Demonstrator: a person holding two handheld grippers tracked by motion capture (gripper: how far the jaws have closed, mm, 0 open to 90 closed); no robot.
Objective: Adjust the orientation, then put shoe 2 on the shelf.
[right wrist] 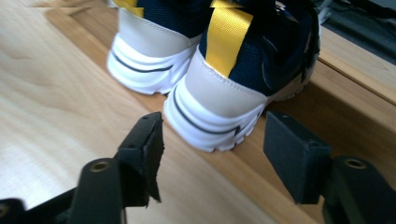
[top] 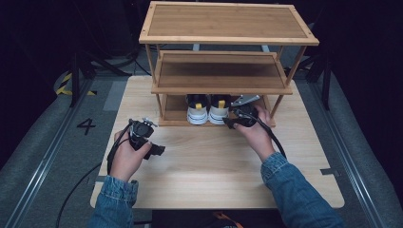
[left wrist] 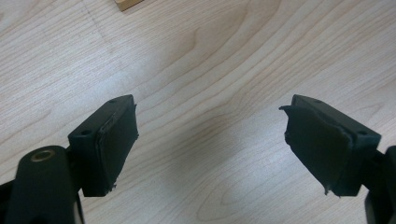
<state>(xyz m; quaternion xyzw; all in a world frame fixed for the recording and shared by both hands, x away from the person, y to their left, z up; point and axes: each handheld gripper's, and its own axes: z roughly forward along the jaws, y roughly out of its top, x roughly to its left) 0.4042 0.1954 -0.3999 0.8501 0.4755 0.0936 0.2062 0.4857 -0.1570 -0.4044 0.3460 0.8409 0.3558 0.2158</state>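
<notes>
Two sneakers stood side by side on the lowest shelf of a three-tier bamboo rack (top: 228, 85), heels facing the person, just below the centre of the high view. The near shoe (right wrist: 233, 79) had a navy mesh upper, a pale grey heel counter, a thick white sole with a thin dark line, and a yellow pull loop at the heel; the far shoe (right wrist: 149, 51), at the upper left of the right gripper view, matched it in every visible part. The right gripper (right wrist: 212, 156) sat directly behind the near shoe's heel with its two black jaws spread apart; the pads pressed on nothing and the heel lay just beyond their tips. The left gripper (left wrist: 210, 140), at the lower left of the high view, was held over the bare wooden table (top: 209, 166) well apart from the rack, its jaws spread wide with only tabletop between them. Count: two shoes, two grippers, one rack, one table.
</notes>
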